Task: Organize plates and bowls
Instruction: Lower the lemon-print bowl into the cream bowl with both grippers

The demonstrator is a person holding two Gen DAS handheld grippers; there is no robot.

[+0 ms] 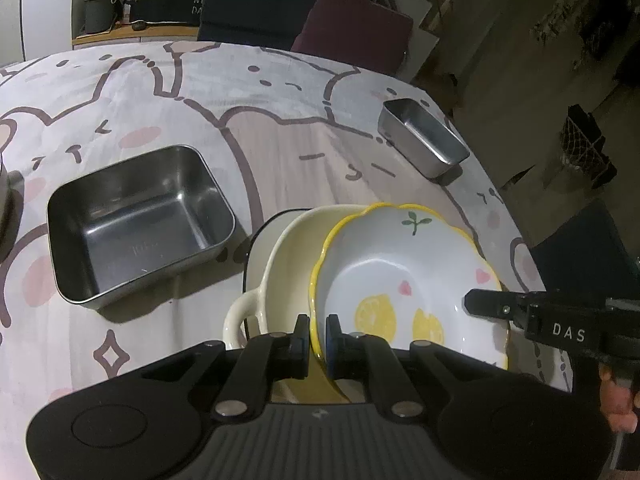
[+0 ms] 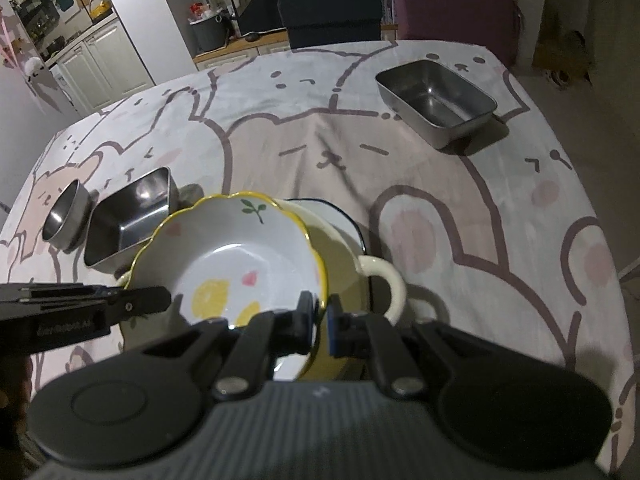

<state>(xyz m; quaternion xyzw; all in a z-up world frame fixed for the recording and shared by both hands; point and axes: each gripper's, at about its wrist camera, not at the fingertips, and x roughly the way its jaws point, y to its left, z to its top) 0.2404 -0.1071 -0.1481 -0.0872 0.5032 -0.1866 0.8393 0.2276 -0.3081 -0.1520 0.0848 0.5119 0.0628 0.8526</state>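
I've got both grippers, left (image 1: 317,336) and right (image 2: 320,316), clamped tight on opposite rims of the lemon plate (image 1: 404,276), over the cream two-handled dish (image 1: 280,264).

Bare cloth (image 2: 360,152) (mid-table) lies open between steel trays (image 1: 136,220)

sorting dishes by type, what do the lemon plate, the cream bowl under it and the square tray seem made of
Lemon plate: glazed ceramic by its look, glossy white with painted fruit and a yellow scalloped rim.
Cream bowl: probably glazed ceramic too, thick smooth wall with a loop handle.
Square tray: metal, likely stainless steel, grey brushed sheen with dull reflections.
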